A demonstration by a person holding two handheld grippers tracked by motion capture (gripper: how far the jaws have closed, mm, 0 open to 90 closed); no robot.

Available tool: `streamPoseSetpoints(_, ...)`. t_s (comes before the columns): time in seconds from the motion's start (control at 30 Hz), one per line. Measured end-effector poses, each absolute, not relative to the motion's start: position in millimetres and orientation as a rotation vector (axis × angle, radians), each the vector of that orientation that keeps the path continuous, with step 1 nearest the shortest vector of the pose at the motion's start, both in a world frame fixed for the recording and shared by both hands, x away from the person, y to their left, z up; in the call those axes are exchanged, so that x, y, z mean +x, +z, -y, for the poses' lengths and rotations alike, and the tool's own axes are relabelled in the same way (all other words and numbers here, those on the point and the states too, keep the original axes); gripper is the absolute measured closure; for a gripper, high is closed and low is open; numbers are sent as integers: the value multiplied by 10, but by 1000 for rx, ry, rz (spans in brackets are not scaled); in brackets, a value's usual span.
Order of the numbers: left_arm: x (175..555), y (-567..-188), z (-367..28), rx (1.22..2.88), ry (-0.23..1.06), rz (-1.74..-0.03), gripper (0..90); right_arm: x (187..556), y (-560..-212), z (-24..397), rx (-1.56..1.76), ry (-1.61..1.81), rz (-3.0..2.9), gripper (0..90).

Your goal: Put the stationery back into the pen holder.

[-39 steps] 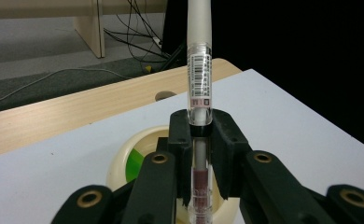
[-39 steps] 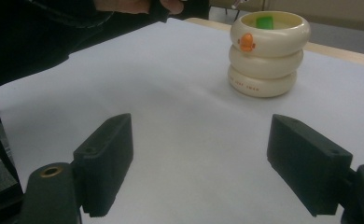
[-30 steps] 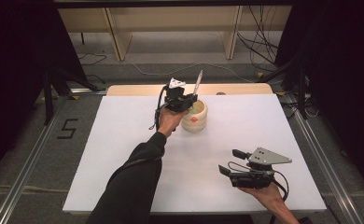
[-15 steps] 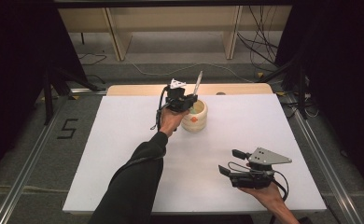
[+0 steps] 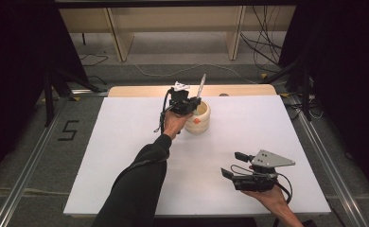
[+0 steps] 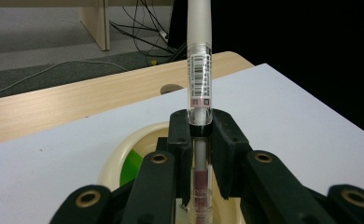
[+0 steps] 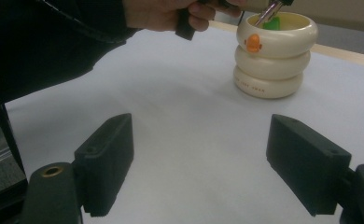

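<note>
- The left tool pinches a slim pen upright; its top is cut off in the left gripper view, its tip hidden behind the jaws.
- Directly below sits a glossy cream holder of three stacked rings; something green inside is half hidden.
- The right tool, spread, holds nothing over the matte white counter, well apart.

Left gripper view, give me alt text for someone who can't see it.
The left gripper is shut on a pen with a barcode label, held upright over a cream ringed cup with something green inside, on a white table.
</note>
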State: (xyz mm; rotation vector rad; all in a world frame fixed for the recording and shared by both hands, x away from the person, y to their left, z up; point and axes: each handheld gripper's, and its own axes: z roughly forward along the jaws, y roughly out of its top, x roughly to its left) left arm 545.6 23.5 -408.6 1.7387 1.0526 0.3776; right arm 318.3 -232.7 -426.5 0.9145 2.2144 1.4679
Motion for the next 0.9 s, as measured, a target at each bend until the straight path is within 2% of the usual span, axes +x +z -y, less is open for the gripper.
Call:
streamPoseSetpoints(0.47,5457,-4134,-196,1756,380,-1067,777,3182,-4265,2327,909,1478,-2216,242)
streamPoseSetpoints(0.5,5451,-4129,-195,1758,382,-1070,727,3180,-4263,2328,911,1472,-2218,242)
streamPoseSetpoints(0.53,5446,-4119,-191,1761,385,-1076,553,3182,-4266,2328,911,1477,-2216,241)
streamPoseSetpoints(0.6,5419,-4077,-209,1762,395,-1055,536,3182,-4266,2329,911,1476,-2216,242)
streamPoseSetpoints(0.7,5404,-4009,-238,1755,376,-1051,424,3183,-4266,2327,912,1474,-2217,242)
streamPoseSetpoints(0.9,5359,-3914,-280,1788,349,-1041,358,3181,-4266,2319,914,1470,-2221,240)
